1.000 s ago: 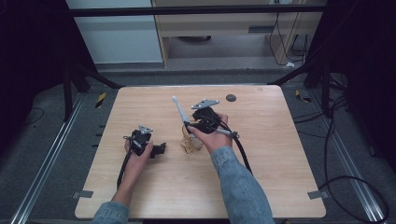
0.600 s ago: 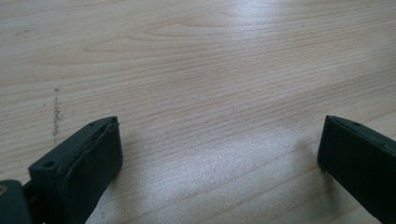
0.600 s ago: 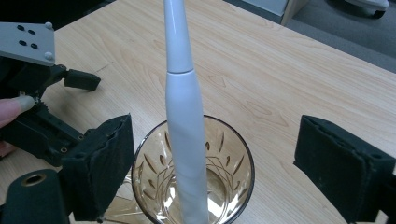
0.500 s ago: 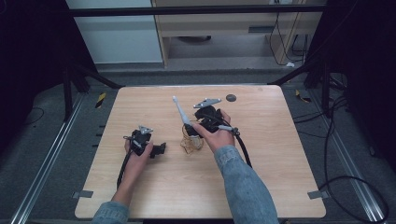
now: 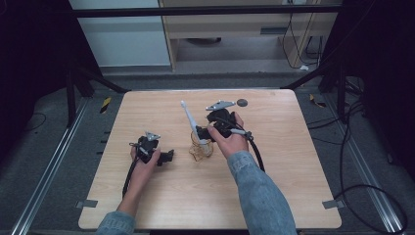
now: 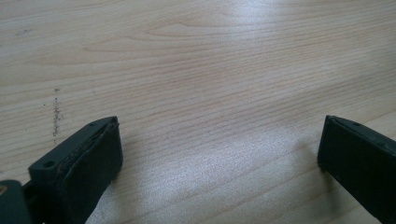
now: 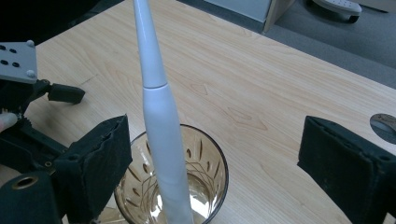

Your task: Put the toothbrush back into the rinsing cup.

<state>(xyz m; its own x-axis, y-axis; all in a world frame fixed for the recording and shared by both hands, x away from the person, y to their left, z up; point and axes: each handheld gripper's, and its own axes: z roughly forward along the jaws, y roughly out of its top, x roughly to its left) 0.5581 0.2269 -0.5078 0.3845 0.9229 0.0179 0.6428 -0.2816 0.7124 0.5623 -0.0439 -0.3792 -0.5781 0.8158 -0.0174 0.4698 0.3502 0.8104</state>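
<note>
A white toothbrush stands in an amber cut-glass tumbler, its head leaning away from me. In the high view the toothbrush leans up and left out of the tumbler at the table's middle. My right gripper is open. Its jaws have just been opening, and the brush handle stands between them, close to the left pad but not pressed. From above, the right gripper sits just right of the glass. My left gripper is open over bare wood; in the high view the left gripper lies left of the glass.
A small dark round disc lies near the wooden table's far edge, also visible as a disc at the right. The left hand's gripper shows beyond the glass. Black frame legs and cables surround the table.
The right hand has shifted only slightly beside the glass. The toothbrush keeps its lean in the tumbler. The left hand has not moved.
</note>
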